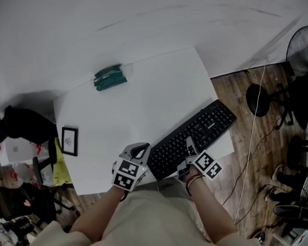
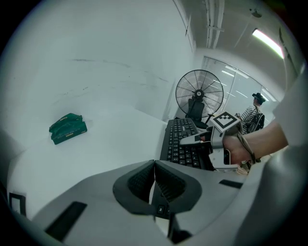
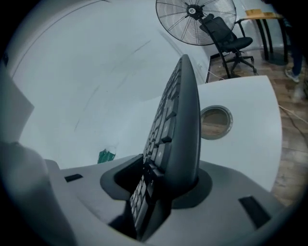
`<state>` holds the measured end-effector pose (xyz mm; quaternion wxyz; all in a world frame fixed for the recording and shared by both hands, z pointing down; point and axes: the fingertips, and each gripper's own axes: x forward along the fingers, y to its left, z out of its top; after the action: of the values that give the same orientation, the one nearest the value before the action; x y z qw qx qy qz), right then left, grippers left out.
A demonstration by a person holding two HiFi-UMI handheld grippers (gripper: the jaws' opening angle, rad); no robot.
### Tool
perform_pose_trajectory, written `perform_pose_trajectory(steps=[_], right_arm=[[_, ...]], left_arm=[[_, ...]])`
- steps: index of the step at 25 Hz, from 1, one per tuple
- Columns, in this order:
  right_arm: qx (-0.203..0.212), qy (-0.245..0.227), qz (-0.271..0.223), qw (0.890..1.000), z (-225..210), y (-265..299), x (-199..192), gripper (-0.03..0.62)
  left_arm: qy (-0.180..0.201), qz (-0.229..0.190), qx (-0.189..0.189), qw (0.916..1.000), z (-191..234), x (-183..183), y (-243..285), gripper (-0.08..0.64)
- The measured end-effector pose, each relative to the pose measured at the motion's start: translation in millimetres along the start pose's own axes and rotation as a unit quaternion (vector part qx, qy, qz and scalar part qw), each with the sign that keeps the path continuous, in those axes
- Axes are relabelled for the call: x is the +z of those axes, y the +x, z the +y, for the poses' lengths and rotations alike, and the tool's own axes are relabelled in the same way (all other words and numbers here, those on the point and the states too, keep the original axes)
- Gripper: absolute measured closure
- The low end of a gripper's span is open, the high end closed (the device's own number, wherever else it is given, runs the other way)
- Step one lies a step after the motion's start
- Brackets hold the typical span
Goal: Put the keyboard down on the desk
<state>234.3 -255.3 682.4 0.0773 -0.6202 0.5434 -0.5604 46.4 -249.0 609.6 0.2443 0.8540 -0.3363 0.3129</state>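
The black keyboard (image 1: 195, 133) lies slantwise on the white desk (image 1: 142, 95) near its front right corner, with its far end at the desk's right edge. My right gripper (image 1: 188, 150) is at the keyboard's near long edge. In the right gripper view the keyboard (image 3: 178, 120) stands between the jaws of the right gripper (image 3: 163, 178); a gap shows on the key side, so the gripper is open. My left gripper (image 1: 141, 147) is by the keyboard's left end. In its own view the left gripper (image 2: 155, 166) is shut on nothing, and the keyboard (image 2: 185, 144) lies ahead to its right.
A green telephone (image 1: 109, 77) sits at the desk's far left, and a small picture frame (image 1: 69, 141) lies at its left edge. A round cable hole (image 3: 215, 120) pierces the desk beyond the keyboard. A standing fan (image 1: 301, 44) and a stool (image 1: 258, 99) stand on the wooden floor to the right.
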Motion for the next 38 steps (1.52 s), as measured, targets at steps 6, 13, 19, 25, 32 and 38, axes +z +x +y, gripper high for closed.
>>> perform_pose_trajectory(steps=[6, 13, 19, 25, 32, 38], right_arm=[[-0.045, -0.007, 0.017, 0.999, -23.2, -4.6, -2.2, 0.319], [-0.076, -0.034, 0.046, 0.995, -28.8, -7.0, -2.3, 0.267], [-0.120, -0.083, 0.074, 0.987, -34.1, -9.0, -2.7, 0.212], [-0.145, -0.106, 0.101, 0.979, -43.4, -15.8, -4.7, 0.178], [-0.159, -0.123, 0.125, 0.972, -51.2, -26.4, -9.5, 0.178], [-0.148, -0.154, 0.118, 0.970, -42.4, -39.8, -6.8, 0.179]], left_arm=[[-0.005, 0.009, -0.009, 0.9999, 3.8, -10.4, 6.2, 0.538], [-0.005, 0.012, -0.015, 0.9998, 1.0, -16.5, 0.6, 0.538], [0.011, 0.019, -0.019, 0.9996, -4.2, -16.3, -1.8, 0.538], [0.024, 0.018, -0.014, 0.9994, -1.1, -12.4, -8.4, 0.538], [0.031, 0.012, -0.004, 0.9994, 3.0, -7.0, -13.1, 0.538], [0.040, 0.001, -0.006, 0.9992, -0.7, 0.1, -16.2, 0.538]])
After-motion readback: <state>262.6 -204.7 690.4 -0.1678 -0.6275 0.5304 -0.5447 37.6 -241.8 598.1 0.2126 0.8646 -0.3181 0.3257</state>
